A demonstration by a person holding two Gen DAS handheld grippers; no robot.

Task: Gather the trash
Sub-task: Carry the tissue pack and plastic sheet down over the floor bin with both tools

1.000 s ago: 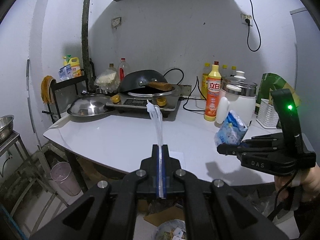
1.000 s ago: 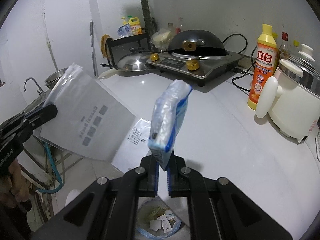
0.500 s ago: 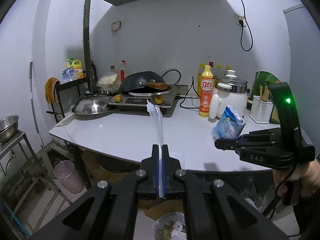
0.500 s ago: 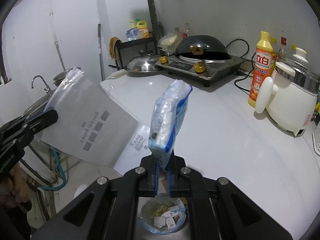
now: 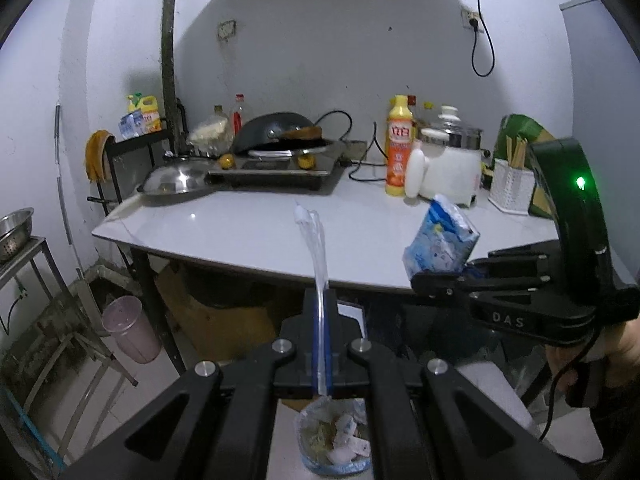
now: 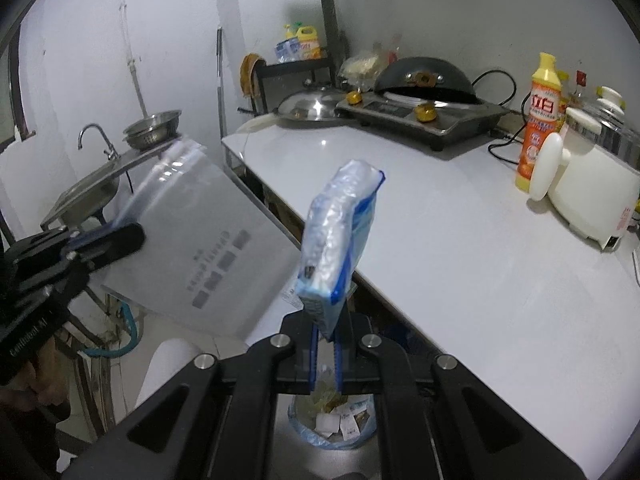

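Observation:
My left gripper is shut on a clear plastic zip bag, seen edge-on here and flat in the right wrist view, where the left gripper pinches its corner. My right gripper is shut on a blue and white tissue packet; the left wrist view shows the packet and right gripper at the right. Both hang in front of the white table's edge. A trash bin lined with blue plastic and holding paper scraps stands on the floor below; its rim shows under the left gripper too.
On the table's far side stand a stove with a black wok, a steel lid, an orange detergent bottle, a white cooker and a chopstick holder. A sink and a pink bin are at the left.
Both grippers have pulled back from the table and sunk a little, each keeping its item. The table edge and the trash bin below have come further into view.

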